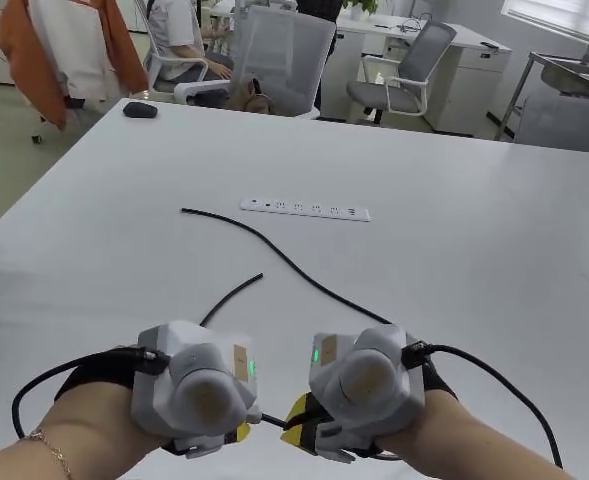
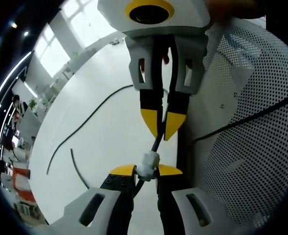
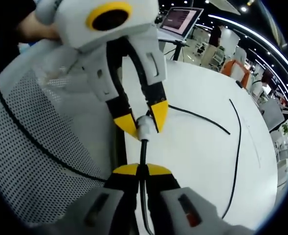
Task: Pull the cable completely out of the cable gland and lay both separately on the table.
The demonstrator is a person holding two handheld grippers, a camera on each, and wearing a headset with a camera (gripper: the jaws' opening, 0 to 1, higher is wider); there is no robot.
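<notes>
Two hand-held grippers meet nose to nose at the near edge of the broad white bench, and we see plenty of bare surface ahead of them and out toward the right edge. A flat white power strip lies around the middle of the bench, parallel with the far edge. A small dark oval object sits by the far left corner, and grey mesh office chairs stand beyond the far edge.

From the head view we get the layout. The thin black cable curves from behind the grippers to an end just left of the power strip, and a shorter black length ends nearer the grippers. The grippers' white housings cover the grasp there.

The gripper views give us the grasp. In the left gripper view the left gripper has its yellow-tipped fingers clamped on the small white plastic cable gland, and the cable rises out of the gland into the opposite gripper. In the right gripper view the right gripper has its fingers pressed together on the cable just short of the gland, which sits between the left gripper's tips. A short bare stretch of cable separates the two grasps, and the cable is in the gland.
</notes>
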